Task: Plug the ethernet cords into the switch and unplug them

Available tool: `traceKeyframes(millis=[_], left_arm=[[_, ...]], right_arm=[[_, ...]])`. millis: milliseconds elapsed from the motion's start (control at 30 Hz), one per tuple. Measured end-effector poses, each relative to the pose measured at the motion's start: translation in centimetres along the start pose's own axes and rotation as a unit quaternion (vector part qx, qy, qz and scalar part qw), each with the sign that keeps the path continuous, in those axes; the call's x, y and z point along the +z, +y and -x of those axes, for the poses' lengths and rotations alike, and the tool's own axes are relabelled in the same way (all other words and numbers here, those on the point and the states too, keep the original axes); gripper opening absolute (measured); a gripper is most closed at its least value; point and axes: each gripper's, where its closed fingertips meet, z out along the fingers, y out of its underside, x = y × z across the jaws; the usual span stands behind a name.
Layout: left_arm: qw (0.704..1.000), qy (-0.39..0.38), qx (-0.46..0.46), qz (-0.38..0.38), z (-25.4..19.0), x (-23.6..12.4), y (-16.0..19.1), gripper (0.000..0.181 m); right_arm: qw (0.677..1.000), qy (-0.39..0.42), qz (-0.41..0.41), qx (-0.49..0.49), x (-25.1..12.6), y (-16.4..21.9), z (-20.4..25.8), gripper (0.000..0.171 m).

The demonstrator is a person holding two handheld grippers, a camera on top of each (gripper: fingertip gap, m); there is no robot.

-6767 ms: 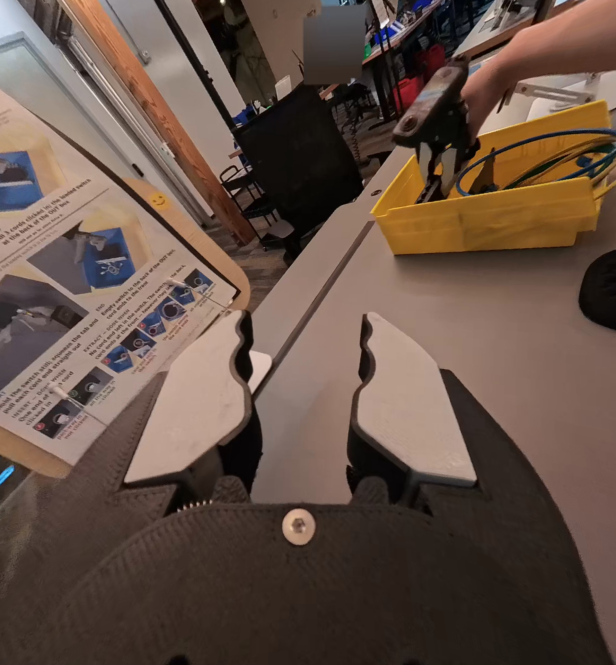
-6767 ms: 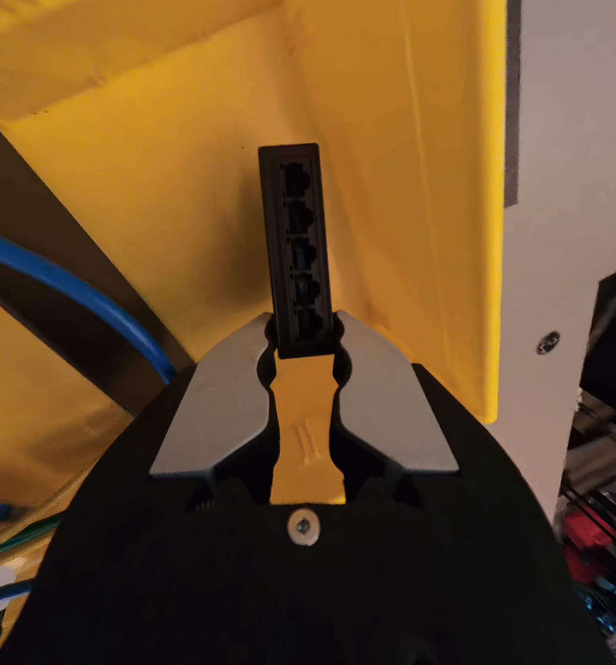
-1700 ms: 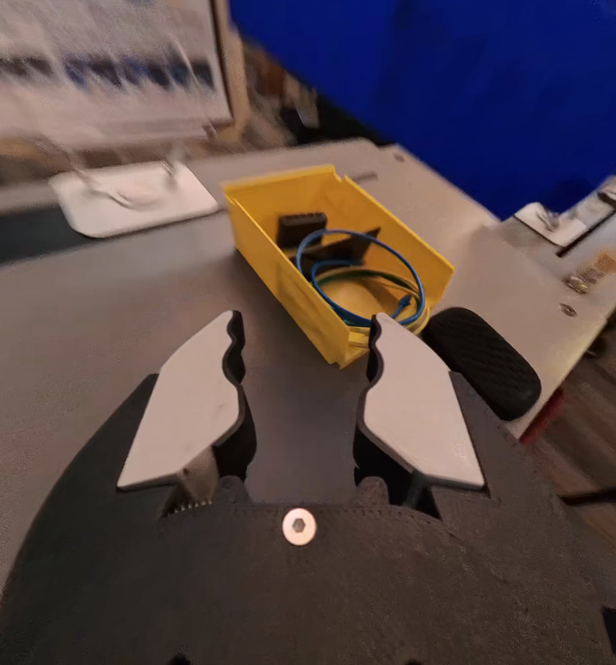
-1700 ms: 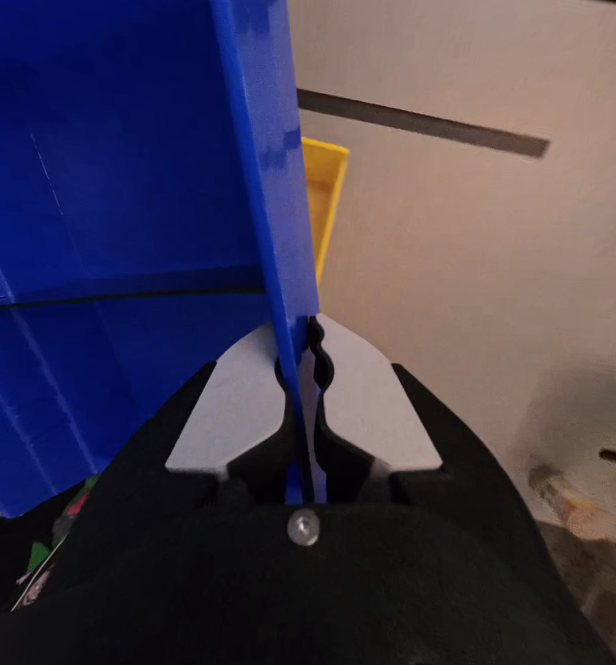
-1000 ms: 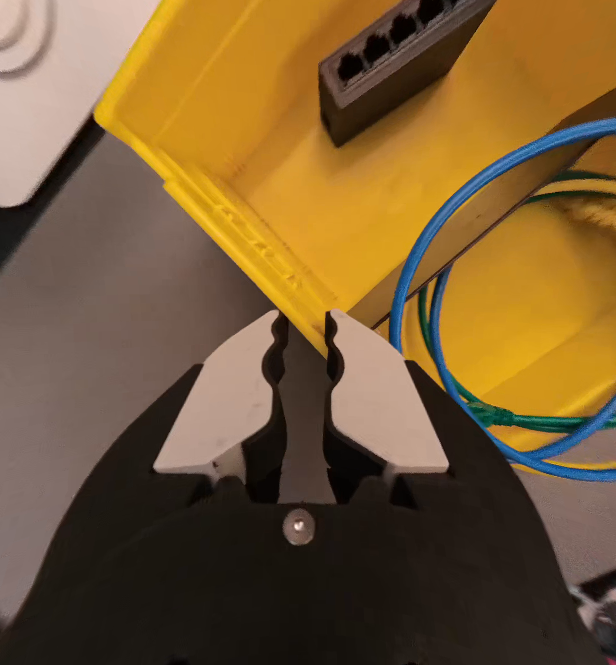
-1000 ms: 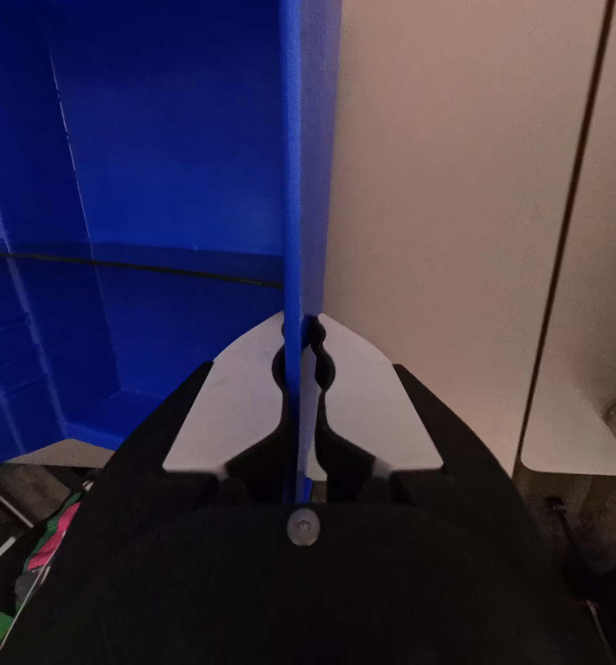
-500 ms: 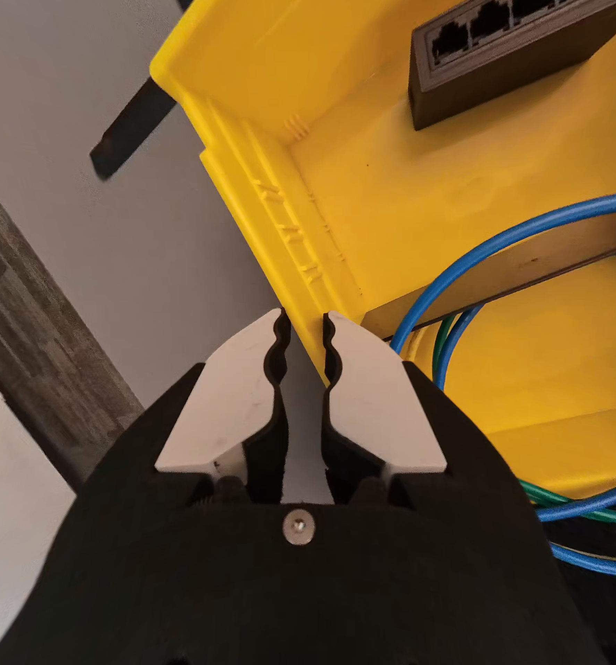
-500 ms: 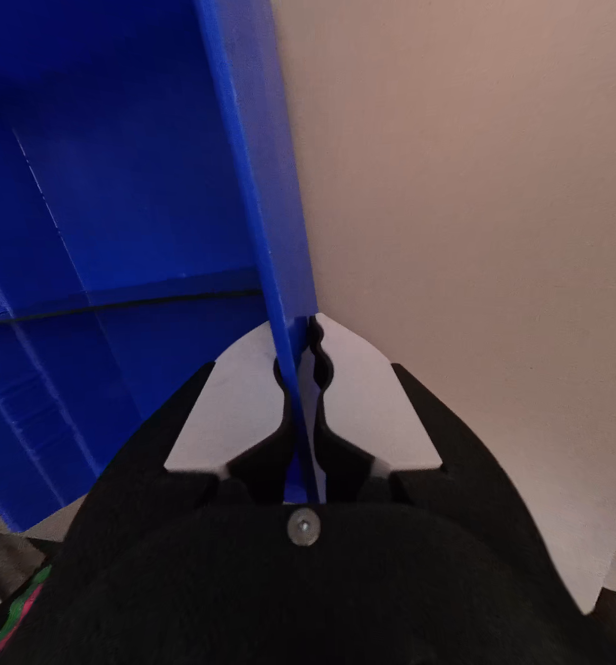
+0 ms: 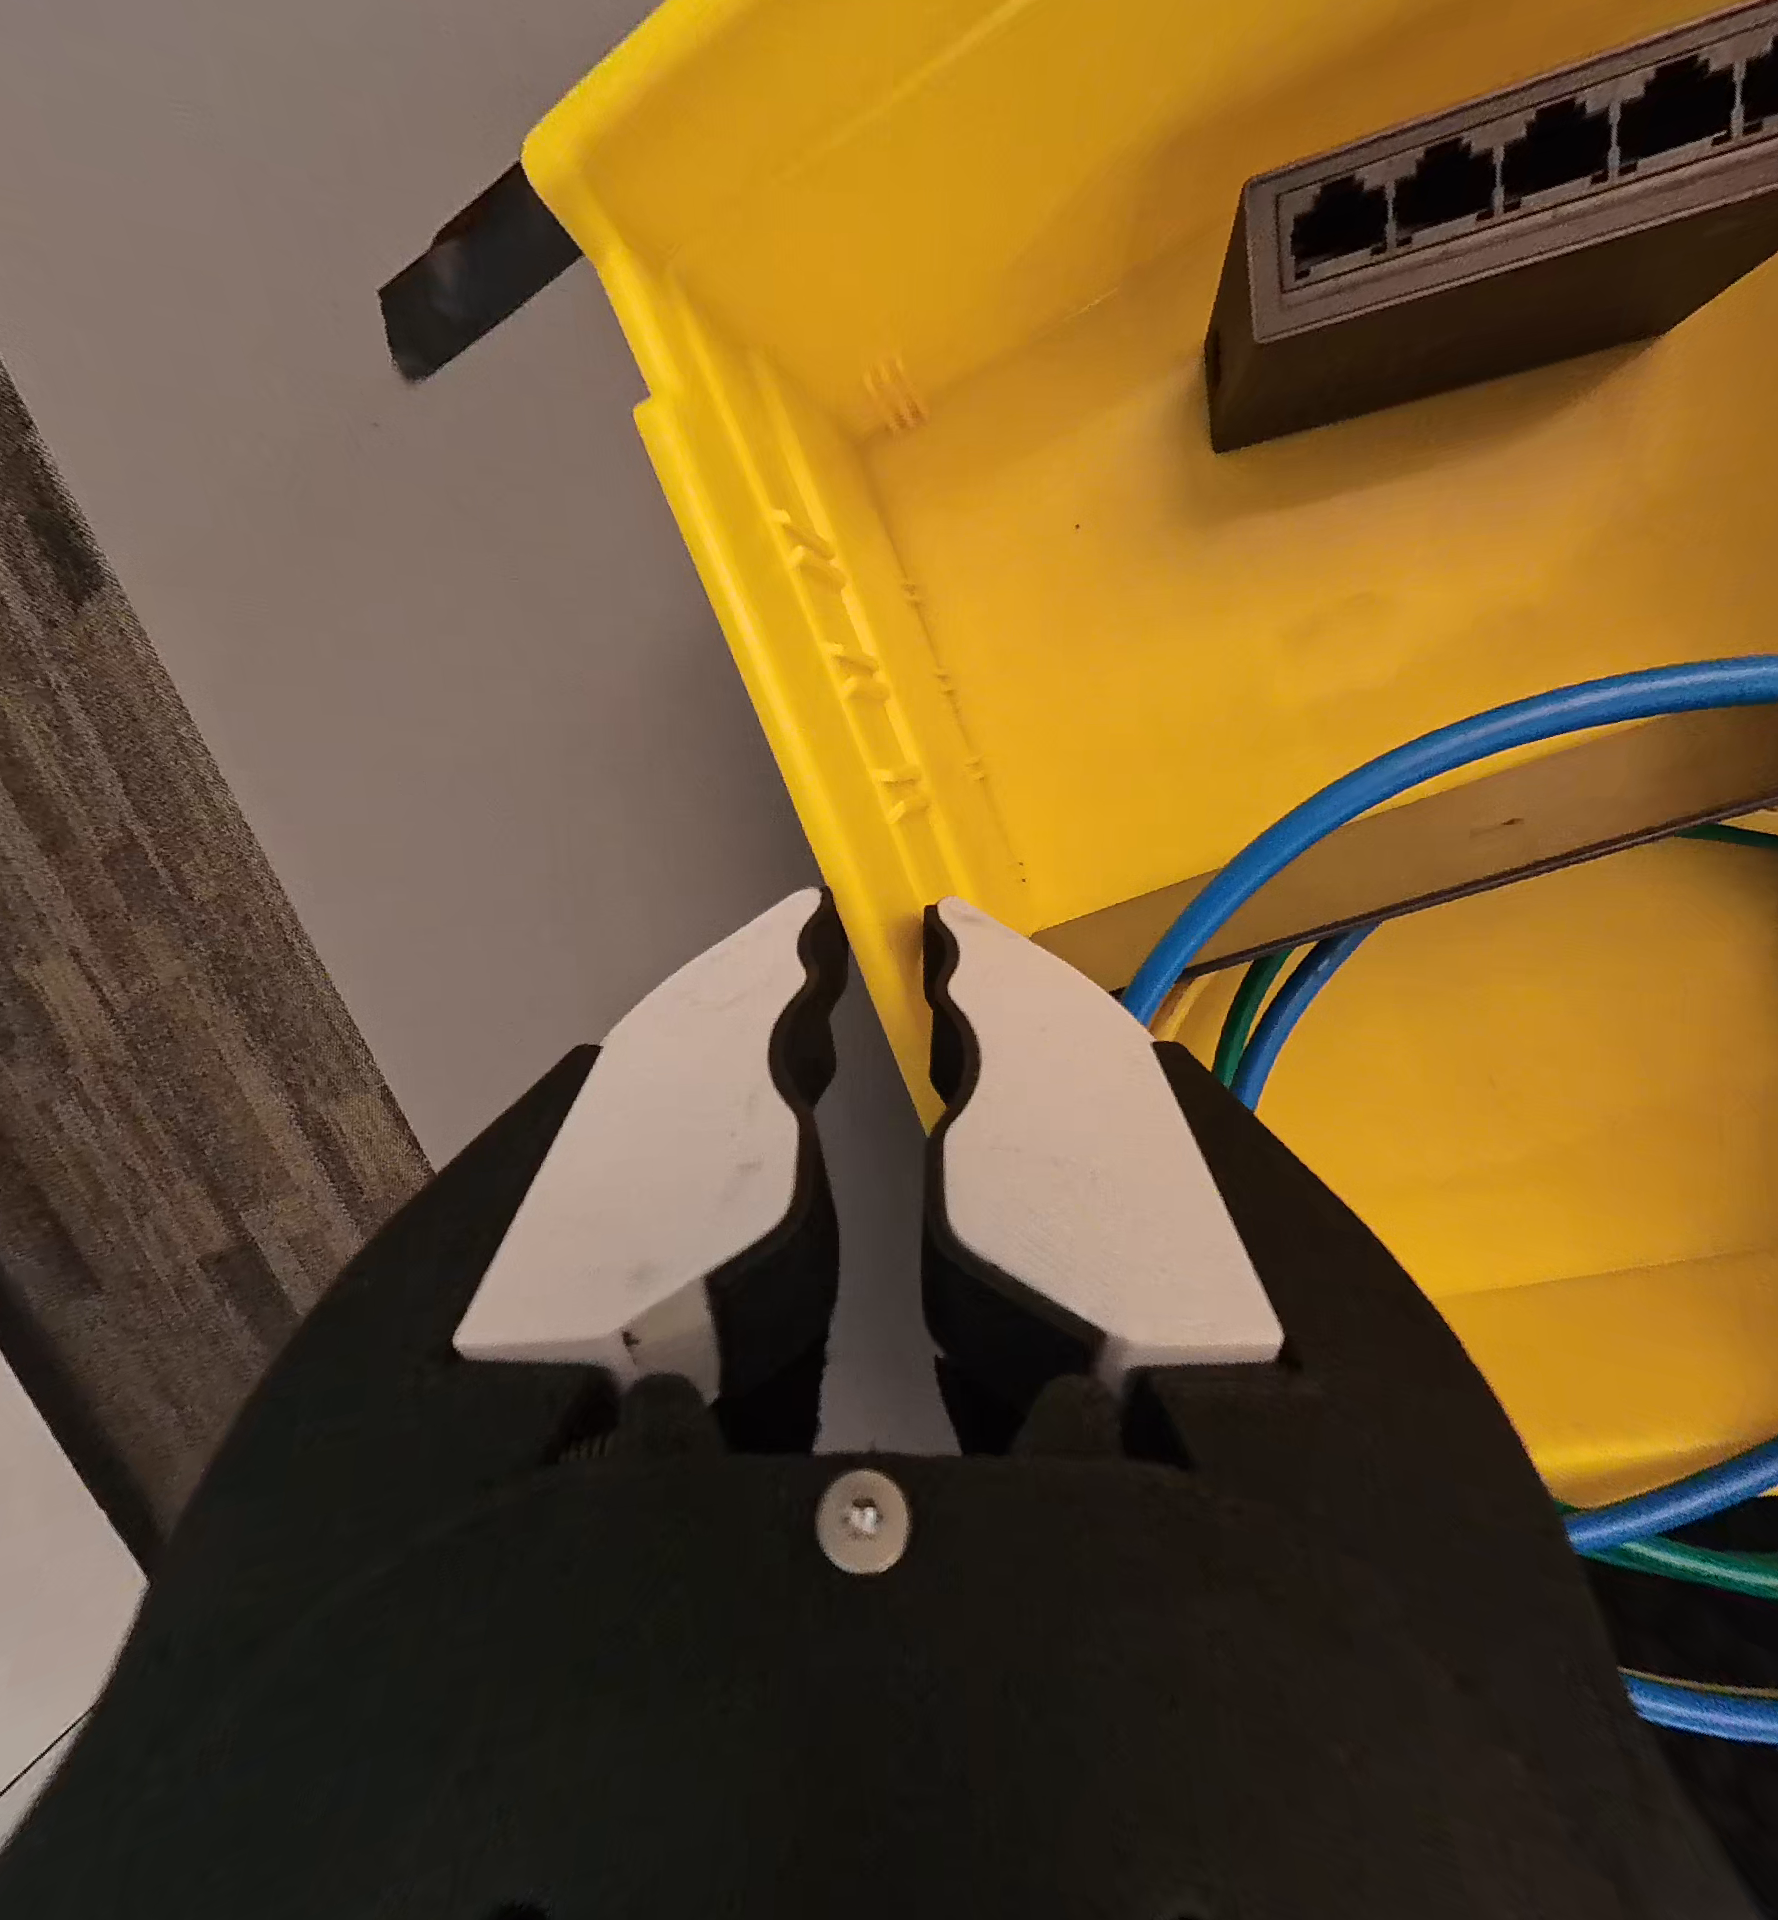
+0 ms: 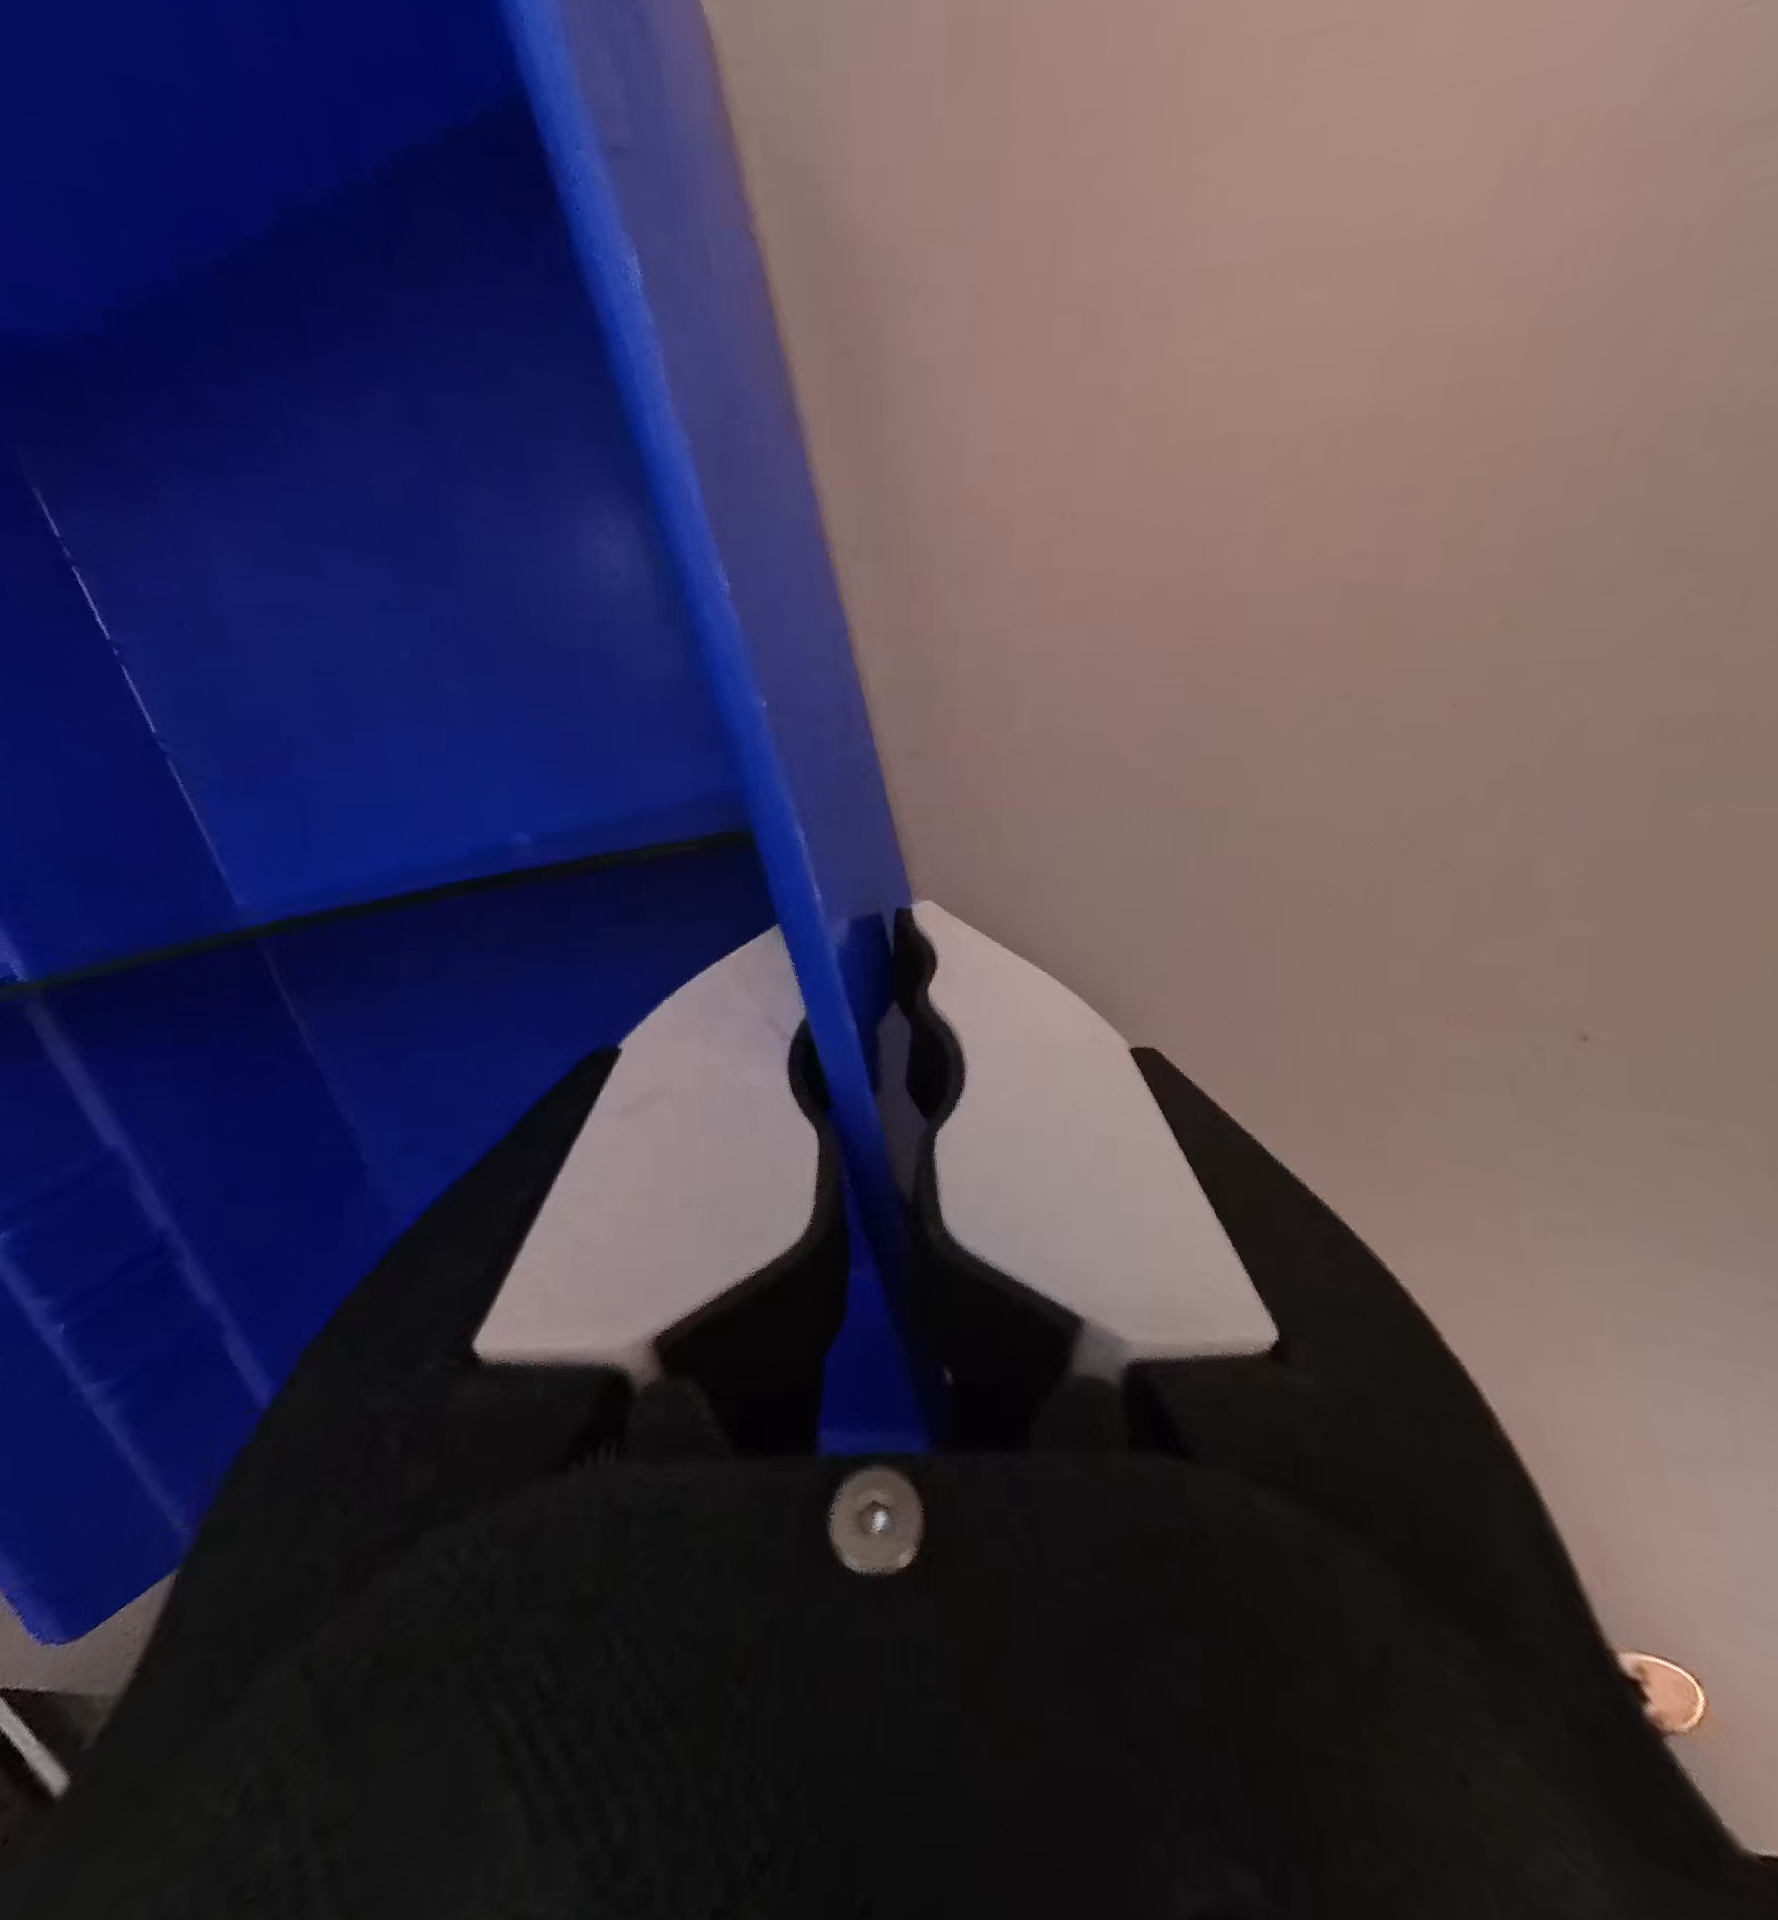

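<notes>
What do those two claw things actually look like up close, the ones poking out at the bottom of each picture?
Both look alike. The left gripper and right gripper each have a broad, rounded matte-black body with one silver screw at its centre. Two pale grey, wedge-shaped fingers stick forward, lined inside with wavy black pads. No cables, markings or sleeves show.

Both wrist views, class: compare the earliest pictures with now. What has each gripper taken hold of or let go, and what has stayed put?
The right gripper let go of the black switch and is now shut on the blue bin wall. The left gripper, earlier open over the table, now pinches the yellow bin wall. The switch remains inside the yellow bin, ports empty; the blue cord and green cord remain coiled there.
</notes>
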Motion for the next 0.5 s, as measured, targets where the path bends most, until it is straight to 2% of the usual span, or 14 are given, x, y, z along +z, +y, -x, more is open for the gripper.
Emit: traceKeyframes(millis=[33,500], left_arm=[[1.000,0.001,0.000,0.000,0.01,0.00,0.00,0.013],[1.000,-0.009,-0.005,-0.002,0.73,0.13,0.23,0.013]], right_arm=[[1.000,0.001,-0.001,0.001,0.01,0.01,-0.03,0.009],[1.000,0.014,-0.010,0.019,0.01,0.01,-0.03,0.009]])
